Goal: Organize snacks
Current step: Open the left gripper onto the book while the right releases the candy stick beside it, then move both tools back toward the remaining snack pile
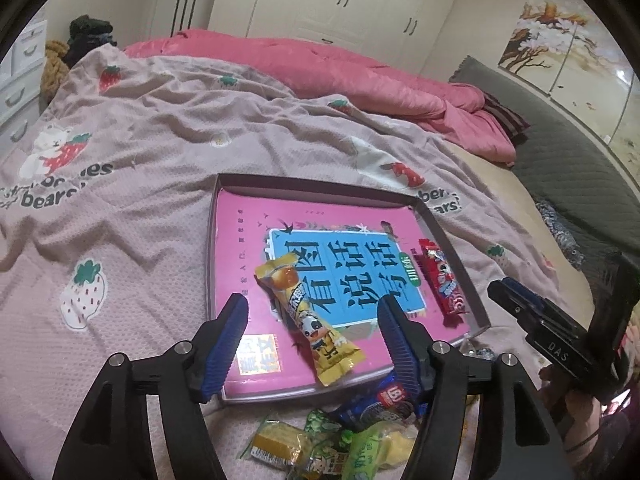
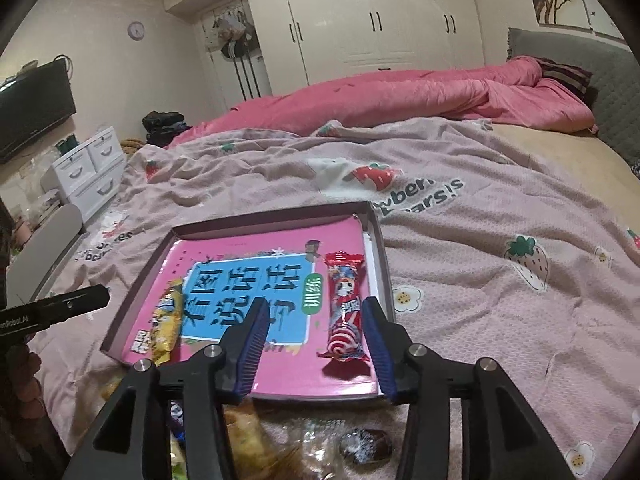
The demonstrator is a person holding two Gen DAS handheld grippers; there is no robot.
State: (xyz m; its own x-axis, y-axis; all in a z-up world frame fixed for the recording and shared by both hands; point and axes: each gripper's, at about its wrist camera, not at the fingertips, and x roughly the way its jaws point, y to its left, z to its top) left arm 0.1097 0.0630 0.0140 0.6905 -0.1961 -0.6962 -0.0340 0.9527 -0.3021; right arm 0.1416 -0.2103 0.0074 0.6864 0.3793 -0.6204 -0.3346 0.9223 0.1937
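Two snacks down in the shallow tray [image 1: 452, 236], on the pink book cover [image 1: 240, 240] lining it: yellow packet [image 1: 310, 320] lying slantwise toward the left side, red packet [image 2: 346, 308] lengthwise along the right wall. Kept well apart, likely to start separate rows. Tray resting on the strawberry bedspread [image 1: 140, 152], flat enough to serve as a sorting surface.

Left gripper [image 1: 312, 344] spread wide above the yellow packet, pads clear of it on both sides, nothing pinched. Right gripper [image 2: 312, 344] also parted, red packet framed between the blue fingers [image 2: 252, 344] but not pressed; looks like a release, judging by the gap. Each tool visible in the other's view as a dark bar at the edge.

Loose pile of snacks [image 1: 340, 444] heaped just in front of the tray's near edge, presumably awaiting sorting. Much of it covered by the gripper arms and cut off at the bottom; green, yellow and blue wrappers discernible, count unclear. Dark round sweet [image 2: 364, 446] in the right view blurred. Hands mostly out of sight.
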